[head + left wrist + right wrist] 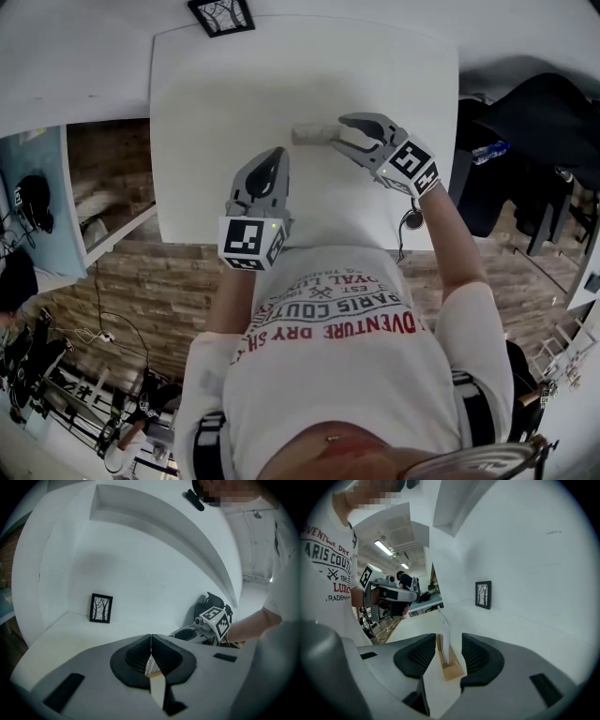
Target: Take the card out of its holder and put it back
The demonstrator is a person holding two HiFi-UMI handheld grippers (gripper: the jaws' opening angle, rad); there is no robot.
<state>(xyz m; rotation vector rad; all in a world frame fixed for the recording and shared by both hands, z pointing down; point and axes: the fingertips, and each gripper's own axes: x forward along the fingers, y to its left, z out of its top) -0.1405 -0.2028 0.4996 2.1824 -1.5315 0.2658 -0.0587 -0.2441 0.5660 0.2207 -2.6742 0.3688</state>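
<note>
Left claw (151, 639) clamped on card (154, 668), apparently out of holder. Right claw (449, 640) open, astride holder (453, 670) on tabletop (234, 84). Remaining: reinsert card.

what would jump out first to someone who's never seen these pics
Two grey handheld grippers work over a white table. The left gripper, near the table's front edge, has its jaws shut on a thin printed card. The right gripper, further in, has its jaws apart on either side of a wooden-based clear holder, not pressing it. A small black-framed tree picture stands at the table's far edge.
</note>
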